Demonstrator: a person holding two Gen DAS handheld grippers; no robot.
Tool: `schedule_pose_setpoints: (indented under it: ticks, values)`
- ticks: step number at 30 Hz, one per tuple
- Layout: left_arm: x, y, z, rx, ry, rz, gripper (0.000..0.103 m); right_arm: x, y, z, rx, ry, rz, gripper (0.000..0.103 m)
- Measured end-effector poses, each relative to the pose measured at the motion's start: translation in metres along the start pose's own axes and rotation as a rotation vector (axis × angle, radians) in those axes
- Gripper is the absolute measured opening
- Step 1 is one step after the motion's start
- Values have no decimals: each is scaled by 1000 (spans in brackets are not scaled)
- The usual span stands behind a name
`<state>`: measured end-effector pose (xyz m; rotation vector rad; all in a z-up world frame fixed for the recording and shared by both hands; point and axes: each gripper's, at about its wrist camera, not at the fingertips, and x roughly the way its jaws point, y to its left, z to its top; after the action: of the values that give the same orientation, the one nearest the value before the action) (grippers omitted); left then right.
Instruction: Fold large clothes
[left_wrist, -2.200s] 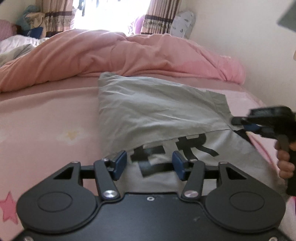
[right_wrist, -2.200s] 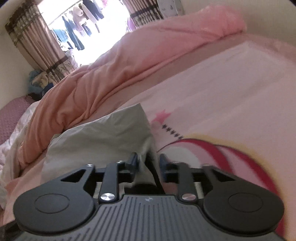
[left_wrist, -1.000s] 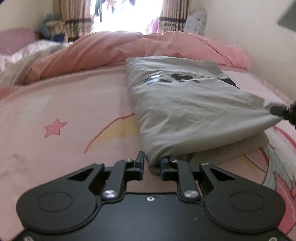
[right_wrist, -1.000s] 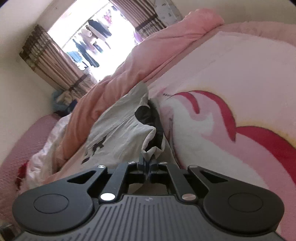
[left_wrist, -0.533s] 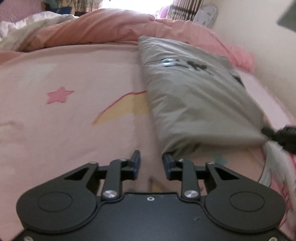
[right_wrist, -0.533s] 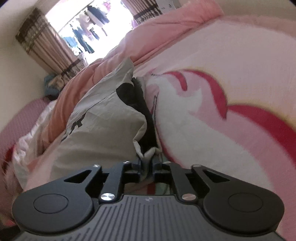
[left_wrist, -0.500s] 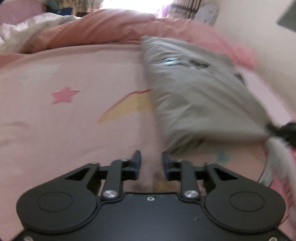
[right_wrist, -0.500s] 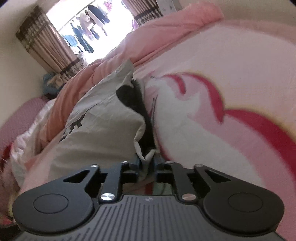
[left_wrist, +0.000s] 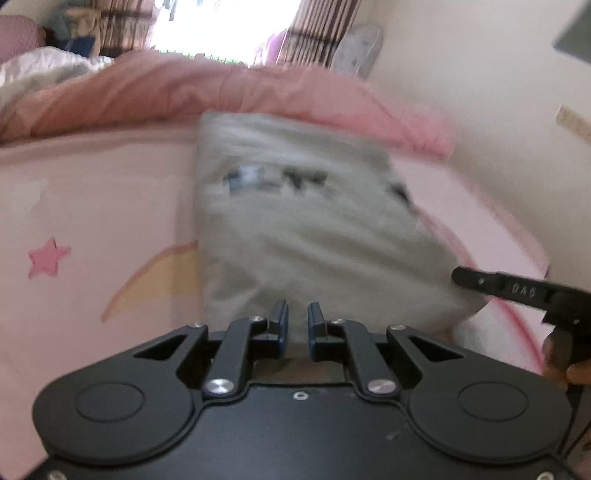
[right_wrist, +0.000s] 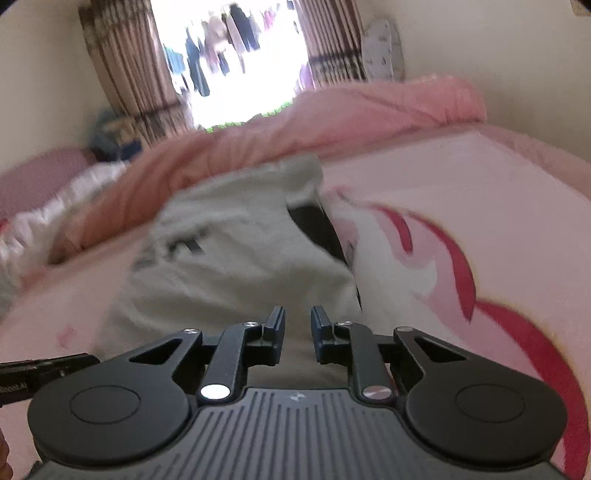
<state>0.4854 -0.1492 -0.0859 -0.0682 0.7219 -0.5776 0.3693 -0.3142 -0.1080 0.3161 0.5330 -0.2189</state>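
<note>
A grey garment with black lettering (left_wrist: 306, 221) lies folded on the pink bed sheet (left_wrist: 92, 206). It also shows in the right wrist view (right_wrist: 229, 266), with a black patch on its right side. My left gripper (left_wrist: 295, 320) is open a little and empty, just over the garment's near edge. My right gripper (right_wrist: 297, 324) is open a little and empty, over the garment's near right part. The right gripper's body shows at the right edge of the left wrist view (left_wrist: 524, 291). Both views are blurred by motion.
A rumpled pink duvet (left_wrist: 221, 92) lies along the far side of the bed. A cream wall (left_wrist: 480, 92) runs close along the right. Curtains and a bright window (right_wrist: 240, 55) stand behind. The sheet carries a pink star (left_wrist: 48, 256) and red swirls (right_wrist: 461, 266).
My right gripper has let go of the garment's corner and opened. Both grippers have lifted and pulled back a little. The garment now lies flat on the bed.
</note>
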Motion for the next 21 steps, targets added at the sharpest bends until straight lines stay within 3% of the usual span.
schedule_pose_setpoints:
  ticks: [2, 4, 5, 12, 16, 21]
  values:
    - [7, 9, -8, -16, 8, 2, 7, 9, -4, -9, -3, 27, -28, 17]
    - [14, 22, -14, -80, 23, -17, 5, 15, -9, -17, 0, 46, -45, 3]
    - [18, 26, -17, -101, 29, -31, 5, 16, -11, -20, -5, 47, -50, 1]
    - [20, 25, -21, -77, 35, -39, 6, 14, -10, -19, -12, 52, -53, 2]
    - [10, 19, -10, -78, 46, -53, 5, 9, -5, -9, -4, 43, -50, 9]
    - [0, 8, 18, -7, -46, -14, 12, 3, 4, 12, -14, -23, -31, 14]
